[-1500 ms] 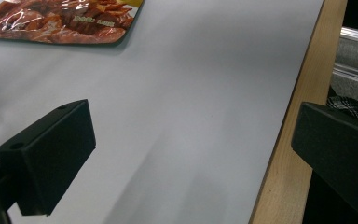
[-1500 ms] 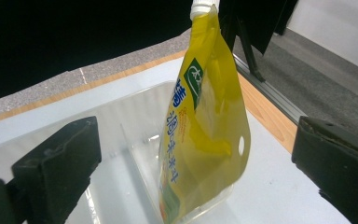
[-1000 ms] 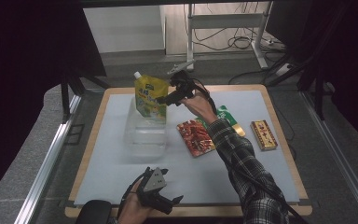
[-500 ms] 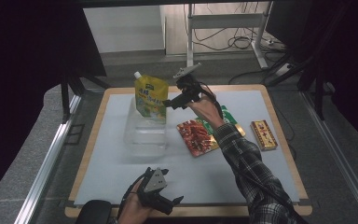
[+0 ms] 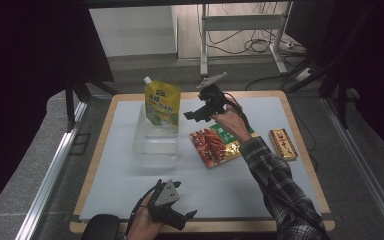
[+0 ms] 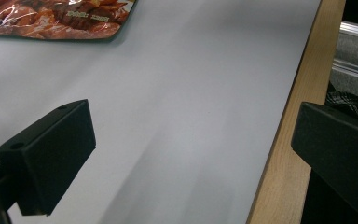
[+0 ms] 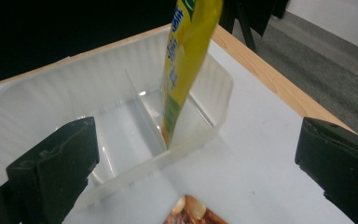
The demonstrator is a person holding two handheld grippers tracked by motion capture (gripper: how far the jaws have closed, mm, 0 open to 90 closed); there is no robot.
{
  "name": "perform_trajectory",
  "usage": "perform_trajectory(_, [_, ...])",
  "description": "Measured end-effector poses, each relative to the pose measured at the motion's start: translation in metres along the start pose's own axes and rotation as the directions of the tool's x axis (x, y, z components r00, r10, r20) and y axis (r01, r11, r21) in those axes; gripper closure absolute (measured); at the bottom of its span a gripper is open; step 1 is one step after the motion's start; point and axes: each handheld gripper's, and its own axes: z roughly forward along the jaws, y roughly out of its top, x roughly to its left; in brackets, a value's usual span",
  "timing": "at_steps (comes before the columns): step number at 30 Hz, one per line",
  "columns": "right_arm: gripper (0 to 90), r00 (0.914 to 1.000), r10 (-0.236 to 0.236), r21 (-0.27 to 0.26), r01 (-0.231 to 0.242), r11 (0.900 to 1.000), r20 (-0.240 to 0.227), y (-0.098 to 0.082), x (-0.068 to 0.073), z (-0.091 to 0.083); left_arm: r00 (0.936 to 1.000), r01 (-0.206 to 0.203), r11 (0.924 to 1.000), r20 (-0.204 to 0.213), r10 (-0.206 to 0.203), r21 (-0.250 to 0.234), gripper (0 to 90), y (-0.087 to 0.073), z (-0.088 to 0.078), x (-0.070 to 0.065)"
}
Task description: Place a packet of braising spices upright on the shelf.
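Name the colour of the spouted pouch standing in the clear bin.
Yellow, with green at the bottom; the pouch shows best in the high view.

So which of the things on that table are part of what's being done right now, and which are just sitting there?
In the job:
- yellow pouch, standing in the clear bin
- clear bin, divided inside
- right gripper, open beside the pouch

Lying about:
- red snack packet
- green packet, partly under the hand
- small red-and-gold box
- left gripper, open at the near edge

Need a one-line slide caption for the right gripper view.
Open right gripper faces a yellow pouch standing in the clear bin.
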Motion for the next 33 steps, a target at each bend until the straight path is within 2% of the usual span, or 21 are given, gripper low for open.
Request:
perform_trajectory(4, [0.0, 0.9997, 0.026, 0.008, -0.026, 1.000, 0.002, -0.009, -0.003, -0.007, 1.0000, 0.002, 1.0000, 0.001, -0.002, 0.004, 0.0, 0.000, 0.000, 0.000])
perform_trajectory(12, [0.5, 0.9988, 0.042, 0.020, -0.043, 0.999, 0.024, -0.025, -0.009, -0.020, 1.0000, 0.004, 1.0000, 0.003, -0.004, 0.005, 0.0, 0.000, 0.001, 0.000])
perform_trajectory(19, [0.6, 0.9972, 0.070, 0.020, -0.071, 0.997, 0.023, -0.042, -0.013, -0.030, 1.0000, 0.002, 1.0000, 0.003, -0.002, 0.005, 0.0, 0.000, 0.001, 0.000])
perform_trajectory(26, [1.7, 0.9963, 0.083, 0.034, -0.084, 0.996, 0.024, -0.054, -0.015, -0.036, 1.0000, 0.002, 1.0000, 0.002, -0.002, 0.006, 0.0, 0.000, 0.002, 0.000])
perform_trajectory(33, [2.1, 0.9947, 0.089, 0.053, -0.092, 0.994, 0.050, -0.067, -0.016, -0.042, 1.0000, -0.009, 0.9999, 0.003, 0.009, 0.009, 0.0, 0.000, 0.002, -0.001])
